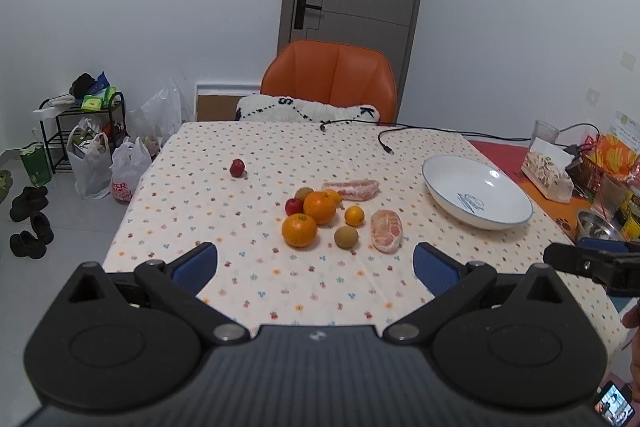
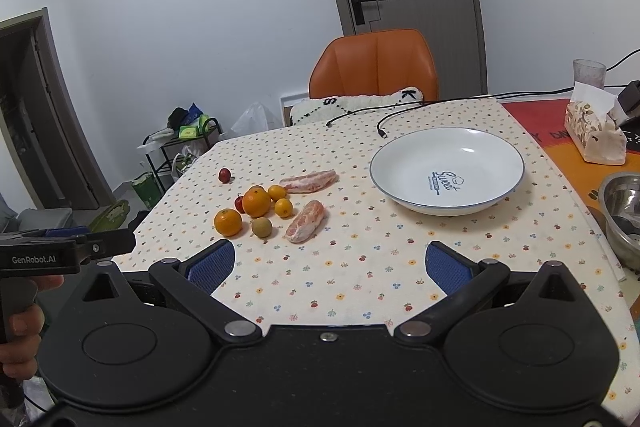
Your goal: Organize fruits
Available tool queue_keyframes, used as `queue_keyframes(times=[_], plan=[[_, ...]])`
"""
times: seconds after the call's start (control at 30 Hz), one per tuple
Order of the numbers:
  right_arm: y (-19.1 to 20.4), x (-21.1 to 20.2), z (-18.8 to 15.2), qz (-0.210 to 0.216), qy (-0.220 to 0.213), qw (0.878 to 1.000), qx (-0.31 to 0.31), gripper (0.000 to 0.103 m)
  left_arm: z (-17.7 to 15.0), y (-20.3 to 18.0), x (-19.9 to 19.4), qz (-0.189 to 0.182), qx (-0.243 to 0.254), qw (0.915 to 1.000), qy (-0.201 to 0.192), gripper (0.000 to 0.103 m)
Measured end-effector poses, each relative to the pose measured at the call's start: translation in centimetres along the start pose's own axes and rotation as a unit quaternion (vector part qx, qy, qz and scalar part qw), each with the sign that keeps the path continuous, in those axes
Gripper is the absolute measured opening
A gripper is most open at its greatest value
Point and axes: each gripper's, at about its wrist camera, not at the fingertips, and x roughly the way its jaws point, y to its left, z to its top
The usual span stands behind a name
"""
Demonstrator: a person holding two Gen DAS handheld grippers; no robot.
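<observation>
A cluster of fruit lies mid-table: two large oranges (image 1: 299, 230) (image 2: 228, 222), small tangerines (image 1: 354, 215) (image 2: 283, 207), a brown kiwi (image 1: 346, 237) (image 2: 261, 227), a small red apple (image 1: 294, 206) and two peeled pomelo pieces (image 1: 386, 230) (image 2: 306, 221). Another red apple (image 1: 237, 167) (image 2: 225, 175) sits apart at the far left. An empty white bowl (image 1: 476, 189) (image 2: 447, 169) stands to the right. My left gripper (image 1: 316, 269) is open and empty, hovering short of the fruit. My right gripper (image 2: 330, 267) is also open and empty, held near the table's front edge.
An orange chair (image 1: 332, 75) with a white cushion stands behind the table. A black cable (image 1: 386, 143) lies at the back. At the right sit a tissue pack (image 2: 594, 131), a steel bowl (image 2: 624, 211) and a glass (image 2: 588, 75). Bags and a rack (image 1: 88, 131) fill the floor at left.
</observation>
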Motion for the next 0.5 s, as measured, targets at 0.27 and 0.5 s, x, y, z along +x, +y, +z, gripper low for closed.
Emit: queue_keyframes(times=[0.27,0.5], plan=[[-0.1,2.0,0.4,-0.004,0.006,1.0,-0.016,0.103,0.1,1.3,2.4,-0.002,-0.016,0.9999,0.003,0.103],[0.2,4.3,0.6,0.005,0.017,1.0,-0.019,0.103,-0.1,1.7,4.7,-0.013,-0.026,0.9995,0.013,0.101]])
